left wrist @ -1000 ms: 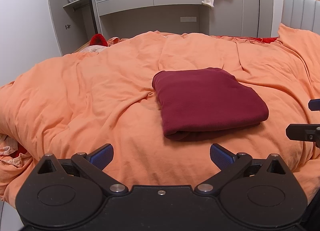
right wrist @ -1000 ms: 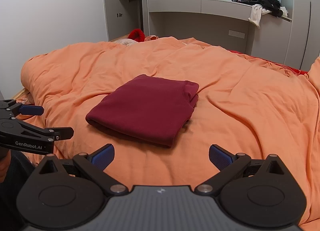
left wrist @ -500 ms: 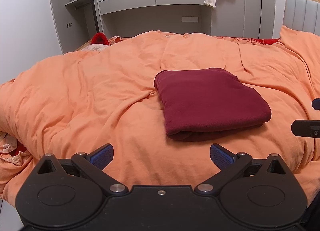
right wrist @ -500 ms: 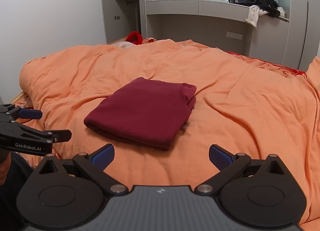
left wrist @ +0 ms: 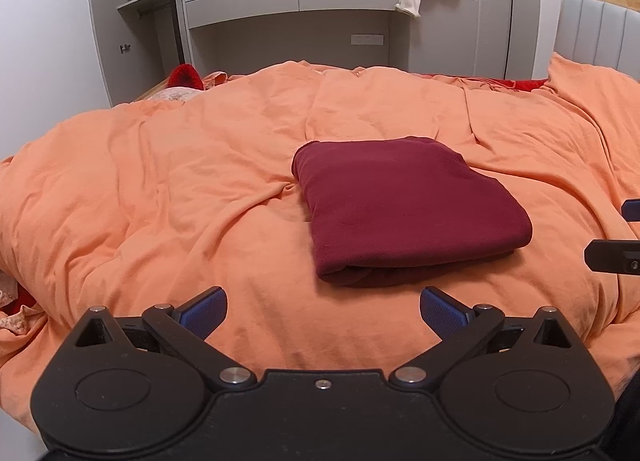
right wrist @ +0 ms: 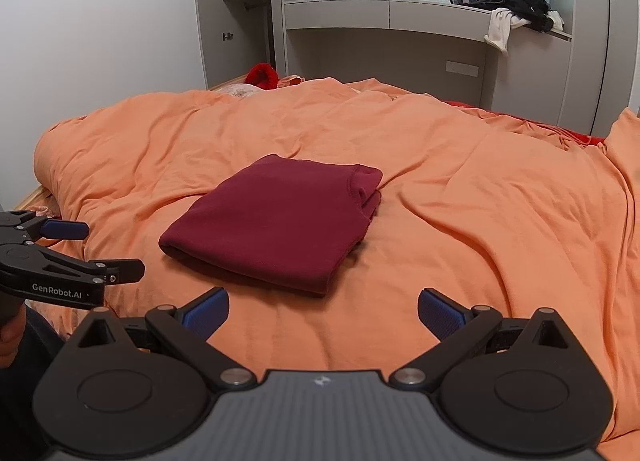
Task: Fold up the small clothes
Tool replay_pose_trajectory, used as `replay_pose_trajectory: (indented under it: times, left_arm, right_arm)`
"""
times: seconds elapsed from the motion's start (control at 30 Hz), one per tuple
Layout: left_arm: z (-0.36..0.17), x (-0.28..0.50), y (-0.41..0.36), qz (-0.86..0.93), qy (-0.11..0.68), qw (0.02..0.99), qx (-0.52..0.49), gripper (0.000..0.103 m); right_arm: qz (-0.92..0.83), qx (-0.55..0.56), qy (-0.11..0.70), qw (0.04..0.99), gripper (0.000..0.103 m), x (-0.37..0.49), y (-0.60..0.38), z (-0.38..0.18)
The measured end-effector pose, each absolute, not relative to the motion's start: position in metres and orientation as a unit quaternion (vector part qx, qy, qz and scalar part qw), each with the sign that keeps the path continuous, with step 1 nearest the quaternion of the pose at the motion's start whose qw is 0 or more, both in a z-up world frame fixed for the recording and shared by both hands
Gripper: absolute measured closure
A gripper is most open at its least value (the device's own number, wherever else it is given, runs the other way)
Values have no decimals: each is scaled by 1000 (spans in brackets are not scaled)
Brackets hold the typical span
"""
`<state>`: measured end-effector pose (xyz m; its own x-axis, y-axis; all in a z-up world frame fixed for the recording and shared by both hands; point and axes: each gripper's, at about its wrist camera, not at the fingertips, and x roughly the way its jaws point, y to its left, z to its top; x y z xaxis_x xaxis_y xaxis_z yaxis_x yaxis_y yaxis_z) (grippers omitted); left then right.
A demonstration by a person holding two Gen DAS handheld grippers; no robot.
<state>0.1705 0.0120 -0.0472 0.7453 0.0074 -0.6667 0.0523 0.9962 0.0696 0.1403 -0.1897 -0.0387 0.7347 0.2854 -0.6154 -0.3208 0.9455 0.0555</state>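
The dark red garment (left wrist: 404,205) lies folded into a compact rectangle mid-bed on the orange duvet (left wrist: 160,189), with left tongs (left wrist: 323,307) and right tongs (right wrist: 323,307) both spread, empty and near, so folding appears complete

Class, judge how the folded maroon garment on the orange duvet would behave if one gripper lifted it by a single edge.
The maroon garment would probably droop and unfold: it is soft cloth in loose stacked layers. It looks light, barely denting the orange duvet. Pushed, it would likely bunch rather than slide, since both surfaces are fabric.
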Motion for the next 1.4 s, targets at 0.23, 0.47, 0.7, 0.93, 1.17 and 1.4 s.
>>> replay_pose_trajectory:
  times: [0.23,0.47,0.7,0.93,1.17,1.4]
  left_arm:
    - [-47,171,13,-15,359,932,41,1]
    - [-47,173,14,-23,360,932,34,1]
    - [-48,177,12,-29,361,931,31,1]
    - [-50,180,10,-29,366,930,35,1]
    - [-48,179,9,-34,364,930,35,1]
    - [-48,179,9,-29,366,930,34,1]
  right_arm:
    - [156,-25,329,931,0,142,-194,-39]
    - [161,-29,327,931,0,143,-192,-39]
    - [160,-29,327,931,0,143,-193,-39]
    - [159,-29,324,932,0,142,-194,-37]
    - [160,-30,324,932,0,142,-193,-37]
    - [161,-27,325,931,0,141,-194,-37]
